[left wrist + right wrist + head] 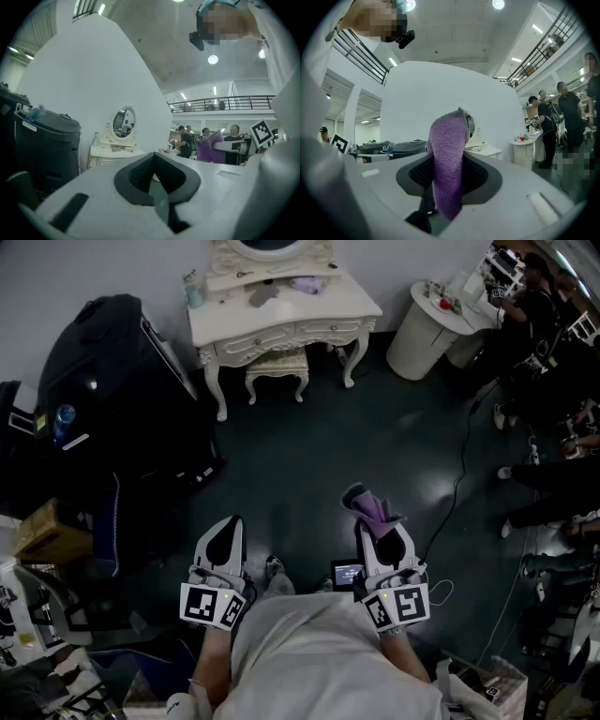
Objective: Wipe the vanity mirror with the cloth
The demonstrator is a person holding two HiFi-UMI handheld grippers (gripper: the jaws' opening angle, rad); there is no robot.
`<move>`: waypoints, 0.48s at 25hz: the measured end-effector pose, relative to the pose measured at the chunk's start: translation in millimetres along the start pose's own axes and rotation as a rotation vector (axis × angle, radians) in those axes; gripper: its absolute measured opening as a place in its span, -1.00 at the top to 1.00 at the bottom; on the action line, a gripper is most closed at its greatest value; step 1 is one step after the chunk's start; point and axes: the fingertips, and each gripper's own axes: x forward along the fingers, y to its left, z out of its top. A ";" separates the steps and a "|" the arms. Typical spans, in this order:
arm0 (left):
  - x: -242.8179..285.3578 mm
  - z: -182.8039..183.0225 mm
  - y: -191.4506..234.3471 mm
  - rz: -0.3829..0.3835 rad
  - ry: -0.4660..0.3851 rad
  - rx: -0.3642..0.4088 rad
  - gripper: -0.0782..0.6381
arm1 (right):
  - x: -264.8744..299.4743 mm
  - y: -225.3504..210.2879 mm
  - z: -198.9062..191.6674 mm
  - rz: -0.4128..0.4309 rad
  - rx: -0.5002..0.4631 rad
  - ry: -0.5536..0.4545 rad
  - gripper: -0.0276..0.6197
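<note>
Person: light shirt (319,652) at the bottom of the head view, one forearm running to each gripper.
Left hand-held gripper (224,532): held low over the dark floor (300,465), pointing at the vanity; jaws drawn together with nothing between them; marker cube (213,605) at its rear.
Small screen (347,573): lit, low between the two grippers, just beside the right one.
Right hand-held gripper (379,532): level with the left one and apart from it; jaws clamped on the cloth; marker cube (398,604) at its rear.
Cloth (372,507): purple, fluffy, pinched between the right gripper's jaws, its free end standing out past the tips; well apart from the mirror.
Black bag (122,390): large, at far left against the wall, a blue-capped bottle (62,422) in its side.
Vanity tabletop (281,313): white with carved legs, against the wall at the top centre of the head view; a few small items lie on it.
Vanity mirror (272,247): oval, in a white carved frame, upright at the back of the tabletop, cut off by the picture's top edge.
Stool (277,371): white, tucked under the vanity.
Round white table (422,329): right of the vanity, small things on top.
Cable (459,484): trails across the floor at right.
People (544,315): in dark clothes, along the right edge.
</note>
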 end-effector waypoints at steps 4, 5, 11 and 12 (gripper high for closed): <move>0.2 -1.5 -51.5 0.034 -0.017 -0.005 0.77 | -42.1 -41.7 1.6 -0.015 0.022 0.019 0.45; 0.6 -1.0 -66.0 0.041 -0.026 -0.016 0.77 | -52.2 -51.7 3.2 -0.018 0.022 0.022 0.45; 2.8 -15.5 -151.1 0.032 -0.016 -0.022 0.77 | -91.3 -97.2 12.5 0.013 0.017 0.013 0.45; 1.0 -19.2 -159.5 0.039 -0.011 -0.021 0.77 | -97.3 -102.3 13.4 0.022 0.016 0.010 0.45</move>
